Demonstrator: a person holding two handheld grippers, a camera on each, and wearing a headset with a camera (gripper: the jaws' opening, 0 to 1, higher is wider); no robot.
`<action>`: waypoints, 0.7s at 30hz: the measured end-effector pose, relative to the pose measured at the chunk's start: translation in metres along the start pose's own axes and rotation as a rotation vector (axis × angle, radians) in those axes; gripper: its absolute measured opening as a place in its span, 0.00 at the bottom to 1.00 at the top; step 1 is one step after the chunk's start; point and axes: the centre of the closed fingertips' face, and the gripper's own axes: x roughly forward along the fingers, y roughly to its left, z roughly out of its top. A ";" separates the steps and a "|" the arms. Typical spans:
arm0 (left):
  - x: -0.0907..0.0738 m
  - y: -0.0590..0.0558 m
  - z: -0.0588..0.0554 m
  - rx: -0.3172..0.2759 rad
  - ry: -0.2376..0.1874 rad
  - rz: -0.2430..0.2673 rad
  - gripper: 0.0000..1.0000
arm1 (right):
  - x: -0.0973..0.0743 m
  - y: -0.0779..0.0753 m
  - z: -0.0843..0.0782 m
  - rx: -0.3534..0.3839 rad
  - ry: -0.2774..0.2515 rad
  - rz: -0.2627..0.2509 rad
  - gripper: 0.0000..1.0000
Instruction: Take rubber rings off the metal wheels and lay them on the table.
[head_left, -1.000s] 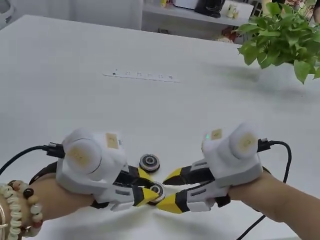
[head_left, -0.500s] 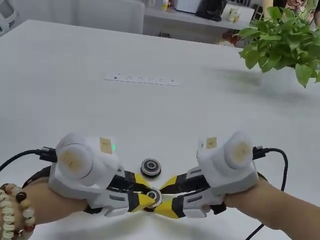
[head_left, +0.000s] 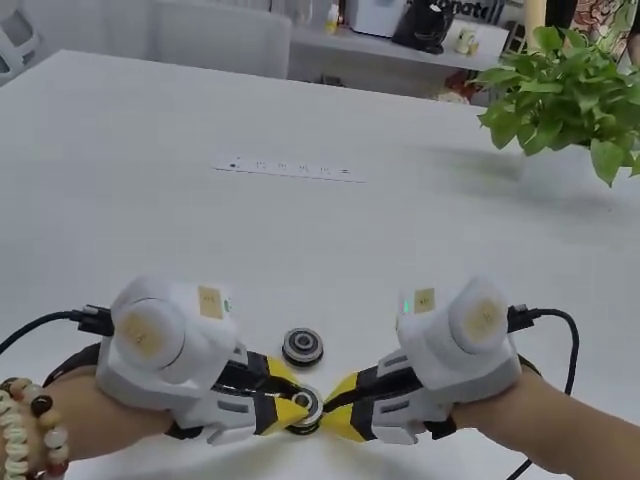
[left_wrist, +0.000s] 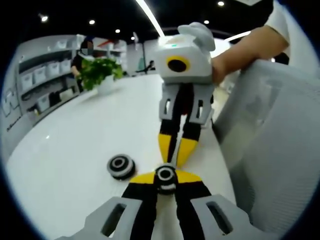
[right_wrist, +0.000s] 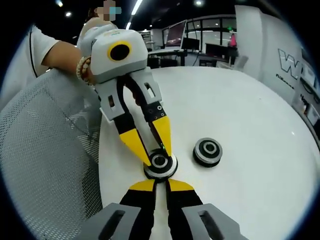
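A small metal wheel with a black rubber ring hangs just above the white table near its front edge. My left gripper comes in from the left and is shut on the wheel, one yellow tip on each side. My right gripper faces it from the right. Its tips are pressed together on the ring at the rim of the wheel. A second wheel with its ring on lies flat just behind, seen as well in the gripper views.
A white power strip lies mid-table. A potted plant stands at the far right. A black cable trails from the right gripper. A mesh chair back sits just off the table's front edge.
The right gripper's jaws, open a second ago, have closed onto the rim of the wheel held by the left gripper. Both grippers have drawn slightly closer together.
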 end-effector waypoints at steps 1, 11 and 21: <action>0.000 0.000 0.000 0.000 0.000 0.000 0.14 | 0.000 0.000 0.000 0.000 0.001 -0.001 0.05; 0.000 0.000 0.000 0.001 -0.003 -0.002 0.14 | 0.011 0.004 0.012 0.013 -0.035 0.001 0.26; 0.000 0.000 0.000 0.001 -0.006 -0.004 0.14 | 0.004 0.001 0.008 0.020 -0.031 0.005 0.18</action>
